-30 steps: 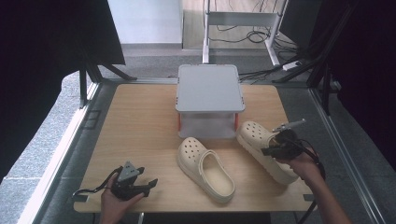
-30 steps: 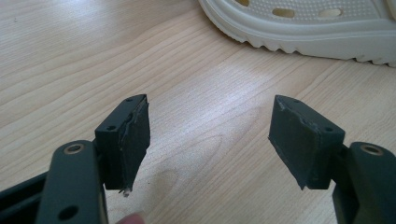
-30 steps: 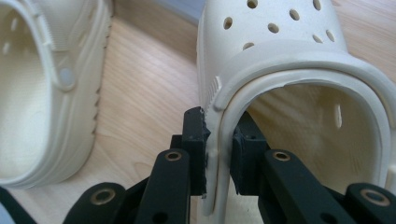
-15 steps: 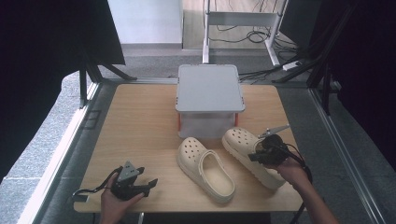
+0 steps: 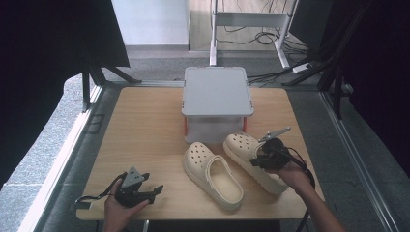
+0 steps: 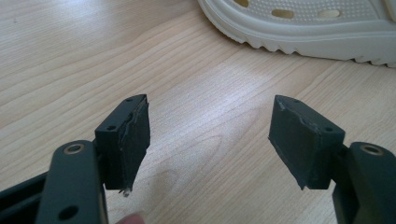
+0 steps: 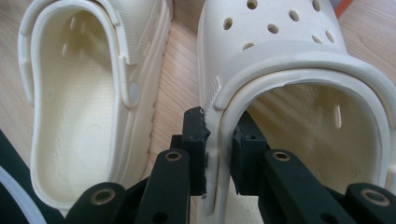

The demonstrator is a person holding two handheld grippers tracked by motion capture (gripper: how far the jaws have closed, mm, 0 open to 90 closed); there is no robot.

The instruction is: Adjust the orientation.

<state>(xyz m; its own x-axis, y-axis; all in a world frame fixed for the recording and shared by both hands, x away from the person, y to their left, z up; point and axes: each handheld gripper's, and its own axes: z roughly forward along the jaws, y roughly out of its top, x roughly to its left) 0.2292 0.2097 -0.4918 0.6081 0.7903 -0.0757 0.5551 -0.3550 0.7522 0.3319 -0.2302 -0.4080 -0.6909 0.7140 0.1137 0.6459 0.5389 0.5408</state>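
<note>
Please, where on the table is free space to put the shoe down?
The left half of the table is bare, between its left edge, the grey box and the left tongs. It is crowded before the box: two clogs lie close together.

L claw (image 6: 210, 140) open, R claw (image 7: 218, 154) clamped

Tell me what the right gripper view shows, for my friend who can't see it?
The right tongs pinch the side wall of a cream clog, one jaw outside, one inside. A second cream clog lies beside it on the wooden table.
</note>
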